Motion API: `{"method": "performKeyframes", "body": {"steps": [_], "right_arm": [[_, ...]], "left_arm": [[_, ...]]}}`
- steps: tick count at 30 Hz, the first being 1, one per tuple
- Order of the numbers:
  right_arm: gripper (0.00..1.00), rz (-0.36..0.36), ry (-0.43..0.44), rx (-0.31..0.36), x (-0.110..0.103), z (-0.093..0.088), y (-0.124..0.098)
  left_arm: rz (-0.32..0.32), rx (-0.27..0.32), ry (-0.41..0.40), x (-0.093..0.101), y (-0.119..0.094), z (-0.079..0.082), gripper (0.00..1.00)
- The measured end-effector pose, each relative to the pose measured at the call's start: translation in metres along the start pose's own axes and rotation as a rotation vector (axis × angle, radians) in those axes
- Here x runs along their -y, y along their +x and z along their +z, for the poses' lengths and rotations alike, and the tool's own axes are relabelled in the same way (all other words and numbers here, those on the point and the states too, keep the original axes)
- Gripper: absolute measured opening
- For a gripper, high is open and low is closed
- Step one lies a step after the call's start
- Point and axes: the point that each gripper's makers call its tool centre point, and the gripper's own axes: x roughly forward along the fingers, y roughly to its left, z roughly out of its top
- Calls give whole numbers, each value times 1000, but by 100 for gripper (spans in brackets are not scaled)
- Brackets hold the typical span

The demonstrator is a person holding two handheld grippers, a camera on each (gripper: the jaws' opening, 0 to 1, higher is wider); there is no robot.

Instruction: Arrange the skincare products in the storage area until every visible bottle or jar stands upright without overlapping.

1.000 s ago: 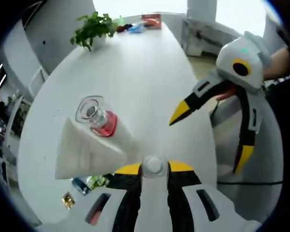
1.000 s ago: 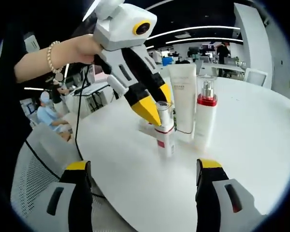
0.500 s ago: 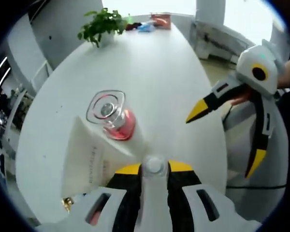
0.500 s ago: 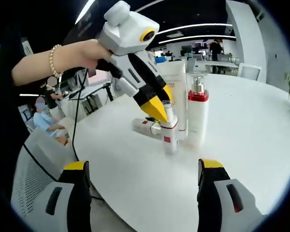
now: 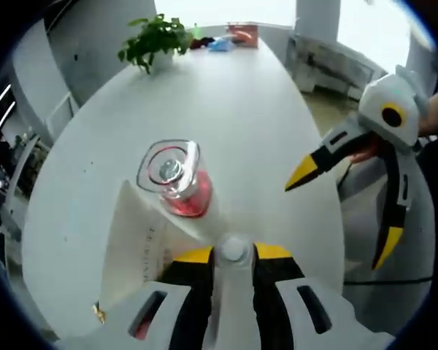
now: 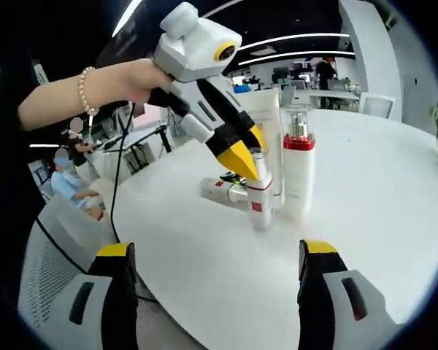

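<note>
1. Left gripper [image 6: 242, 162] is clamped on the cap of a small bottle [image 6: 260, 204] with a red band. The bottle stands upright on the white table [image 6: 365, 189]. In the left gripper view the cap [image 5: 233, 249] sits between the yellow-tipped jaws, seen from above. Gripping at the top probably keeps the bottle vertical while it is set down.
2. Right gripper [image 6: 215, 262]: jaws spread wide, nothing between them. It hangs well back from the bottles, near the table edge, and shows in the left gripper view [image 5: 343, 204] off to the side. Likely kept clear so as not to knock anything over.
3. Just behind the small bottle: a tall pump bottle [image 6: 298, 171] with a red collar and clear cap, upright. Beside it a white tube [image 6: 266, 138], standing on end.
4. One small tube [image 6: 223, 191] lies flat on the table, near the held bottle's base. Judgement: this one still needs standing up, so the task is unfinished.
5. Risk: the bottles are crowded; letting go carelessly could tip the narrow one into its neighbours.
6. A potted plant [image 5: 155, 40] stands at the table's far end, well apart.
</note>
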Motion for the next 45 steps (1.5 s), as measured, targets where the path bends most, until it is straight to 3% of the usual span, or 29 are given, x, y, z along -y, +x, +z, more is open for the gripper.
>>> {"method": "performKeyframes", "body": {"steps": [10, 24, 32, 42, 45], "right_arm": [[92, 2, 2, -5, 0, -1, 1], [91, 1, 3, -9, -1, -1, 0], [91, 4, -9, -17, -2, -2, 1], [91, 5, -4, -25, 0, -5, 1], [91, 6, -13, -38, -1, -8, 2]], "left_arm": [[1, 6, 5, 1, -2, 0, 25], [23, 17, 16, -1, -6, 2, 33], [39, 30, 13, 0, -17, 0, 36], [63, 47, -41, 4, -36, -11, 39], [70, 50, -69, 7, -42, -20, 41]]}}
